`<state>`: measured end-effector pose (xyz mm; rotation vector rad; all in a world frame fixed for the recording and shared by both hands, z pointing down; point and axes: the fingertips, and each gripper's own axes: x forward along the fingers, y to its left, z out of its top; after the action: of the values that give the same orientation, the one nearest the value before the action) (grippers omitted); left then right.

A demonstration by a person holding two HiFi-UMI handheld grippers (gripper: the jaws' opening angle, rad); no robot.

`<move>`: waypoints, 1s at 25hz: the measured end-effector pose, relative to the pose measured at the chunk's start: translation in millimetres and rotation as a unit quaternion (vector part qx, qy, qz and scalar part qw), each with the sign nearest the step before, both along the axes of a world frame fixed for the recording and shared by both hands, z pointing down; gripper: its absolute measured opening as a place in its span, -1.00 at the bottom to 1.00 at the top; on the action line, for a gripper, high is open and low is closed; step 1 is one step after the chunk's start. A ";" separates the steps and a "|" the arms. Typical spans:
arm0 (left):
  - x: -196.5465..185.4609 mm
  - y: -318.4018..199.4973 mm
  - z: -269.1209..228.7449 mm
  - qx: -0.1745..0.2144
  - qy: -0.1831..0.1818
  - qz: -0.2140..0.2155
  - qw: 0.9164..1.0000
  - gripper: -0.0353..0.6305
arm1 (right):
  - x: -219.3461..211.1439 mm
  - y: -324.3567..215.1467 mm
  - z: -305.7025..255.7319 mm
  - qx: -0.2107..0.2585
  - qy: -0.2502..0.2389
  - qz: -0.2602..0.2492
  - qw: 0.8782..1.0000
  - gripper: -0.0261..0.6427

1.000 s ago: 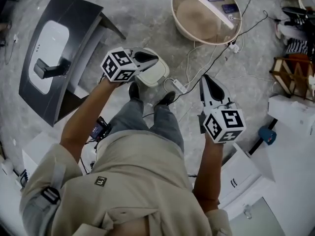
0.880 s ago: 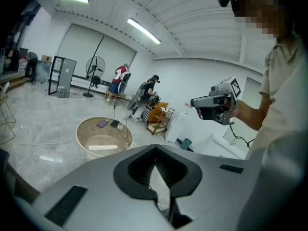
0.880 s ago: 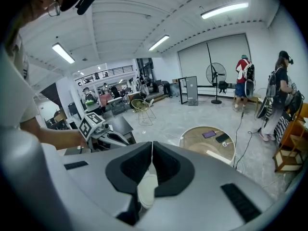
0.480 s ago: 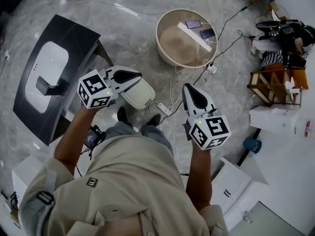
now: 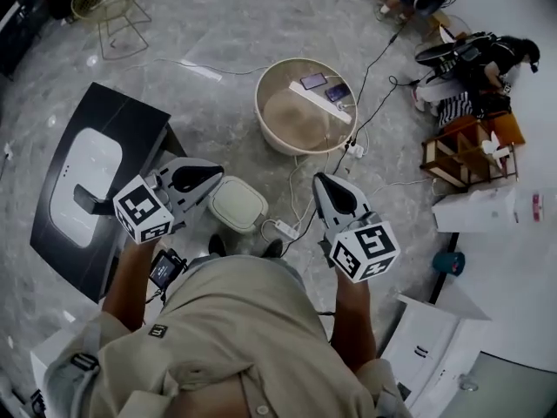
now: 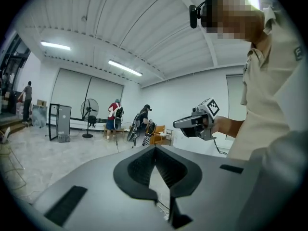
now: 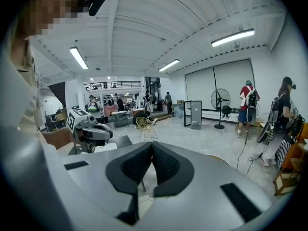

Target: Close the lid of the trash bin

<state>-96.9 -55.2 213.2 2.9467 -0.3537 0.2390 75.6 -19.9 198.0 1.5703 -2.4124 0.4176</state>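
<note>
The small white trash bin (image 5: pixel 237 205) stands on the grey floor just ahead of the person's feet, its lid lying flat on top. My left gripper (image 5: pixel 216 174) hangs above the bin's left edge, well off the floor, jaws shut with nothing in them. In the left gripper view its fingertips (image 6: pixel 155 149) meet and point nearly level across the room. My right gripper (image 5: pixel 319 181) is held up to the right of the bin, also shut and empty. Each gripper shows in the other's view: the right gripper (image 6: pixel 197 121) and the left gripper (image 7: pixel 89 129).
A dark table with a white inset (image 5: pixel 87 190) stands at the left. A round beige tub (image 5: pixel 300 107) holding phones and a power strip sits beyond the bin. Cables and a floor power strip (image 5: pixel 280 229) trail between them. A wooden rack (image 5: pixel 466 151) and white cabinets (image 5: pixel 487 207) stand at the right.
Both grippers have risen, still shut. The left one, earlier over the bin's lid, now sits higher and to its left. The head view has tilted to show more of the far floor.
</note>
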 end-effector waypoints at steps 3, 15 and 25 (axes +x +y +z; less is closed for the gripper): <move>-9.8 9.8 -15.6 0.019 0.000 0.003 1.000 -0.85 | -6.9 7.4 -11.5 0.010 0.001 -0.001 1.000 -0.85; -40.5 63.8 -27.5 0.021 -0.012 0.024 0.999 -0.85 | -28.2 40.4 -25.2 0.004 0.016 0.007 1.000 -0.86; -35.2 72.5 -41.6 0.043 -0.002 0.033 0.999 -0.84 | -29.7 44.0 -32.2 0.014 0.016 0.004 1.000 -0.86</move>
<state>-132.1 17.3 171.7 3.0455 -0.2745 0.2435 45.9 24.1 165.8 1.5866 -2.3989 0.3572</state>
